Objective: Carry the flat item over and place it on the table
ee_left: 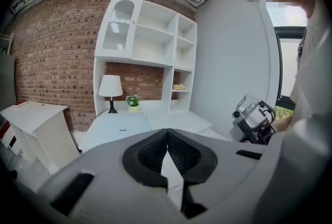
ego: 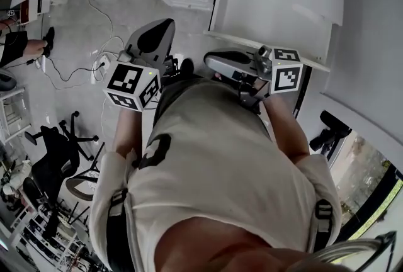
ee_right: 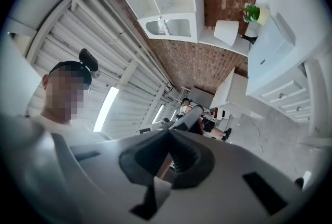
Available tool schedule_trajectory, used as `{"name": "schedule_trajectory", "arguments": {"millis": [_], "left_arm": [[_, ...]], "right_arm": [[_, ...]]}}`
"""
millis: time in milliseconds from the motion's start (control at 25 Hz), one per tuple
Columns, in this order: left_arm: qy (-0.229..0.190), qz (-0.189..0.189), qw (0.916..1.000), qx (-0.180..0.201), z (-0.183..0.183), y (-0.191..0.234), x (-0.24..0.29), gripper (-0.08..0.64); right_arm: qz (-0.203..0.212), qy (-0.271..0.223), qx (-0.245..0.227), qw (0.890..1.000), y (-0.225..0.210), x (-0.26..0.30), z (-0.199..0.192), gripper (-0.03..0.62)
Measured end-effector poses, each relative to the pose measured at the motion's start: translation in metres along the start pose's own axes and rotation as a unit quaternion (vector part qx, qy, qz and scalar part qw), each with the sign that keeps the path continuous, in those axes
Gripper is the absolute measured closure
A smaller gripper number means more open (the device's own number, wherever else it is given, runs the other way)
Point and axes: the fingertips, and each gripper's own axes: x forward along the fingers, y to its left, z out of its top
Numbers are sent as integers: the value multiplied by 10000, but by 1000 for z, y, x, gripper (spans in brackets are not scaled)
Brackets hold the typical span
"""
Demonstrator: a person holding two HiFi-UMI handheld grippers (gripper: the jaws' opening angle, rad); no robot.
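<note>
Left gripper [ee_left: 167, 132] jaws are shut, nothing between them; right gripper [ee_right: 168, 135] the same. A flat white slab [ee_left: 120, 123], likely my item, lies on the counter [ee_left: 181, 120] by the lamp [ee_left: 110, 88]. I'd open before approaching.

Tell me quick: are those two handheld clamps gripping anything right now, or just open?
Left gripper: closed, jaws together, nothing between them.
Right gripper: closed, jaws together, nothing between them.
</note>
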Motion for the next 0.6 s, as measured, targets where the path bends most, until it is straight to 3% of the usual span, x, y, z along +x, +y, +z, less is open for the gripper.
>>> {"name": "schedule_trajectory", "arguments": {"millis": [280, 600], "left_arm": [[-37, -69, 10000, 54, -18, 34, -19, 540], [-147, -75, 9978, -642, -49, 103, -63, 540]], "right_arm": [[-185, 226, 356, 9989, -17, 38, -16, 583], [-620, 534, 410, 9958, -29, 107, -36, 583]]}}
